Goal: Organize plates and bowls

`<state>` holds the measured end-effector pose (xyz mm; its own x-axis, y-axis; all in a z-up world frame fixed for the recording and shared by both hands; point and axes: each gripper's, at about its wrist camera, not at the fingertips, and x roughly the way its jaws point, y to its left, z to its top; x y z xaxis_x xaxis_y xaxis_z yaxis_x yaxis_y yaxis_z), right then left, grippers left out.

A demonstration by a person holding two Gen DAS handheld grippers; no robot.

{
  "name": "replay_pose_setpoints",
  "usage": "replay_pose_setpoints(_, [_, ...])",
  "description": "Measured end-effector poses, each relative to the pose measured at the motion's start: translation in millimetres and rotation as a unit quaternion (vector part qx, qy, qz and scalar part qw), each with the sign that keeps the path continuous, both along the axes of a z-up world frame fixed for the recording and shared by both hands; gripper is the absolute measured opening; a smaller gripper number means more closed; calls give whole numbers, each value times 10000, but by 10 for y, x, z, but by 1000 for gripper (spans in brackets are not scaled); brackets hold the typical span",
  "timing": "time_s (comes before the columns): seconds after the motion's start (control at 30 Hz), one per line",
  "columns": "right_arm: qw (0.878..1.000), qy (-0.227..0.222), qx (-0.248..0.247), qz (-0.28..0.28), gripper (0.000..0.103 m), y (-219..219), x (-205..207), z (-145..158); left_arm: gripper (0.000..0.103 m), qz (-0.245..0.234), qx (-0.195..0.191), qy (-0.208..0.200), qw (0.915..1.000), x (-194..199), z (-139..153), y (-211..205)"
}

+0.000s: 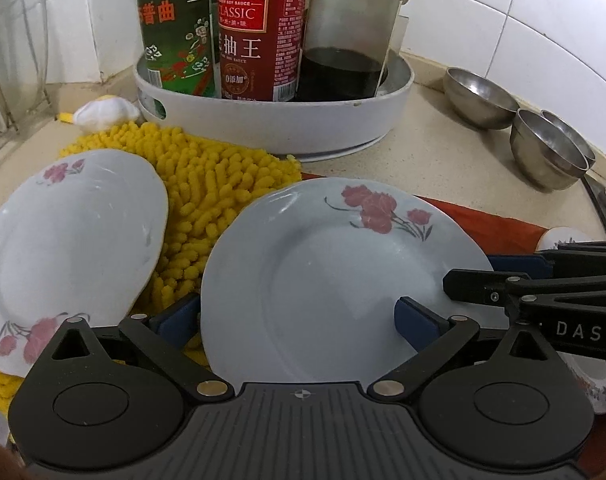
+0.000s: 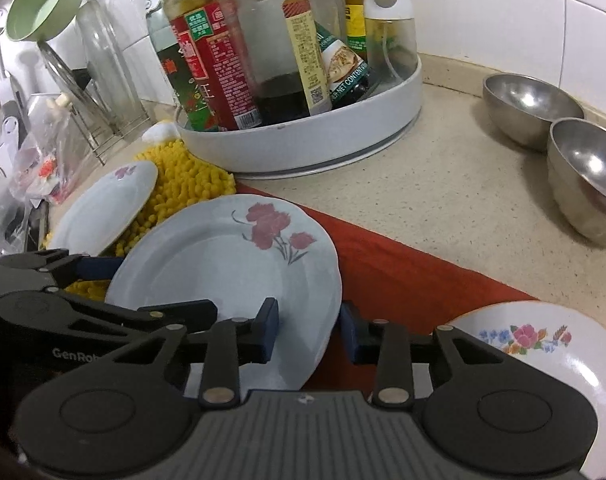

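Note:
A white plate with red flowers [image 1: 323,280] [image 2: 231,272] lies partly on a yellow mat and a red cloth [image 2: 403,276]. My left gripper [image 1: 297,320] is wide open. Its left finger sits outside the plate's left rim and its right finger over the plate's well. My right gripper [image 2: 310,330] straddles the same plate's right rim, with one pad over the inner face and one outside. I see no firm pinch. A second flowered plate [image 1: 71,240] [image 2: 107,208] leans on the yellow mat [image 1: 211,196]. A flowered white bowl [image 2: 543,360] sits at the lower right.
A white round tray [image 1: 287,132] [image 2: 311,148] full of sauce bottles stands just behind the plates. Nested steel bowls [image 1: 547,148] [image 2: 587,176] and another steel bowl [image 1: 479,96] sit at the right by the tiled wall. A wire rack [image 2: 99,128] with glassware stands at the left.

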<state>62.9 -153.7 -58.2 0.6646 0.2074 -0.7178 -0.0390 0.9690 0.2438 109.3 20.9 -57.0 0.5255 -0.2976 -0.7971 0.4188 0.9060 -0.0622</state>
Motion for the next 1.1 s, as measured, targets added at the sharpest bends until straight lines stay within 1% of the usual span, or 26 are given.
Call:
replay_pose_setpoints(0.2, [10000,-8,-38,-90,31,24,-9,0,103,-54,21,-23,10000,-8,-3,0])
replay_pose_setpoints(0.3, [9999,-15,-44,-139,30,31,-14,-2,102,-90,32,21,10000,3,4,-8])
replay_pose_setpoints(0.4, [9998,-20,-40,-180,29,37,-21,1,98,-97,88,17,9999,-5,28,-29])
replay_pose_setpoints(0.5, [9998,10,-65,-210,29,51,-29,14,95,-39,66,14,10000,1,44,-5])
replay_pose_setpoints(0.57, [9997,-1,-80,-211,29,65,-58,20,90,7,45,16,10000,6,66,22])
replay_pose_setpoints(0.67, [9996,-9,-13,-277,28,65,-104,33,88,-4,24,17,10000,1,90,55])
replay_pose_setpoints(0.93, [9989,-88,63,-457,28,93,-190,136,87,-62,-31,-12,10000,-28,152,102])
replay_pose_setpoints(1.1, [9981,-149,102,-593,28,110,-254,195,86,-181,-47,-91,9998,-38,216,100])
